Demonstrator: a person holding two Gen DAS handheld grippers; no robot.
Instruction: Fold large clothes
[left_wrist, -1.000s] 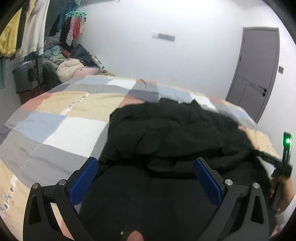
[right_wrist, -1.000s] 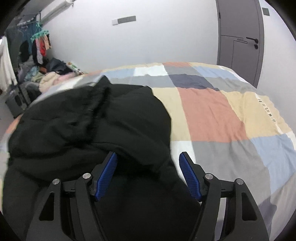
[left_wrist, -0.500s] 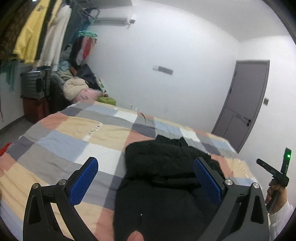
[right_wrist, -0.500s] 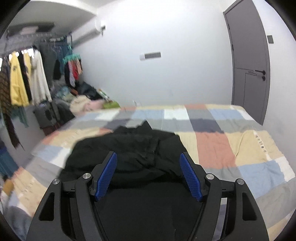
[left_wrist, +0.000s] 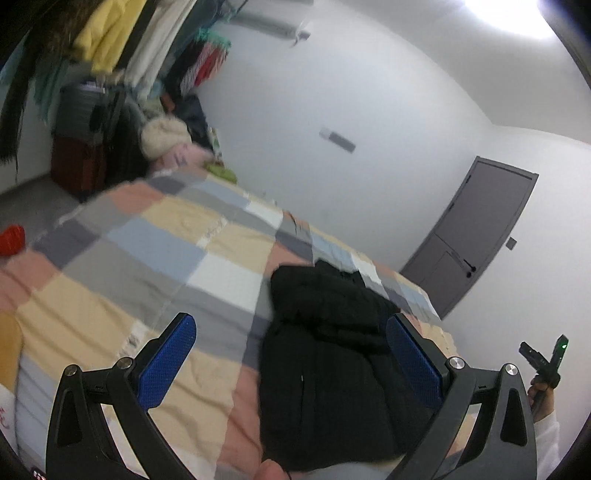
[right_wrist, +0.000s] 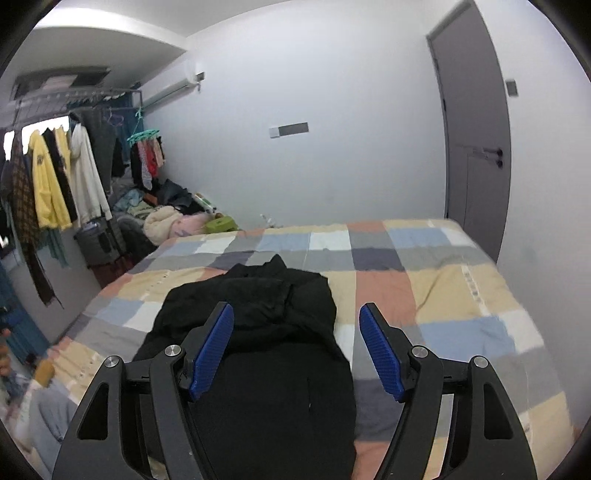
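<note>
Both grippers had risen well clear of the black garment (right_wrist: 266, 354) since a second earlier, when their blue pads sat low over its bunched folds; the views now took in most of the room. That garment, a black jacket or similar large piece, lay heaped on the patchwork bedspread (right_wrist: 436, 291), its upper part folded back over the lower and a collar-like peak pointing toward the far wall. The left gripper (left_wrist: 291, 365) hung above the near edge of the bed with its jaws spread wide and nothing between them; the view from it was tilted, so the bed ran diagonally. The right gripper (right_wrist: 297, 350) was likewise spread wide and empty, held level over the garment's near half. In the left wrist view the person's right hand (left_wrist: 541, 391) showed at the lower right edge, grasping the other device, on which a green light glowed. A clothes rack (right_wrist: 62, 177) with yellow and white tops stood along the left wall, and a grey door (right_wrist: 476, 140) was closed at the right.
</note>
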